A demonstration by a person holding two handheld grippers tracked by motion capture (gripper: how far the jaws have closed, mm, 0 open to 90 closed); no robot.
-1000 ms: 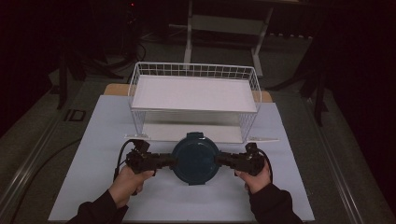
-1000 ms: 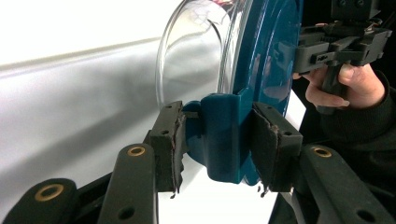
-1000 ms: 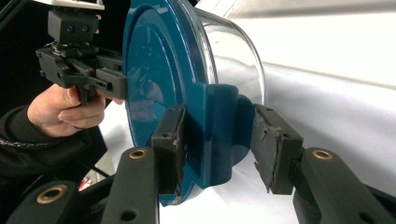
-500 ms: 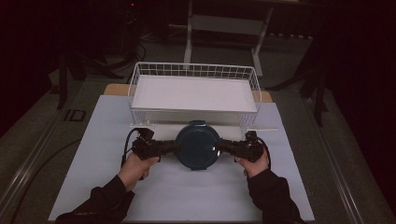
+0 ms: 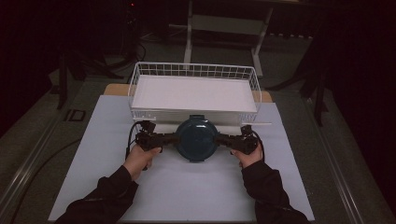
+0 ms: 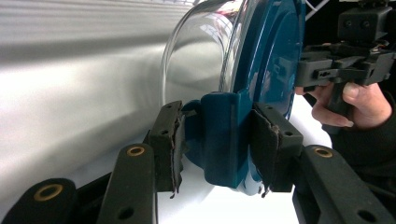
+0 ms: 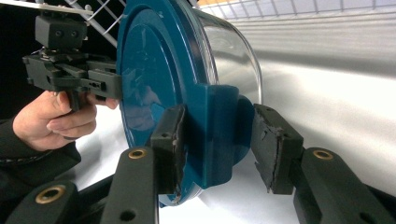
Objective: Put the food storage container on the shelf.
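In the high view, a round bowl (image 5: 196, 138) with a blue lid is carried between the two hands, just in front of the near wall of the white wire basket (image 5: 140, 77) at the far end of the counter (image 5: 187, 191). The left tongs (image 5: 164, 138) hold its left side and the right tongs (image 5: 225, 138) its right; I cannot tell whether the bowl rests on the counter or hangs just above it. In the left gripper view, the left tongs (image 6: 215, 140) pinch a blue latch tab on the lid's edge, both pads (image 6: 170, 140) pressed to it, with the clear glass bowl (image 6: 205, 60) beyond and the other hand's tool at the far side. In the right gripper view, the right tongs (image 7: 217, 140) stand around the opposite tab: the pad nearer the lid touches it, the other pad (image 7: 271, 144) seems just off it, so the grip looks loose. The step in hand looks like carrying the bowl toward the basket. Next, both hands must lift together, level, high enough to clear the wire wall, then lower the bowl inside.
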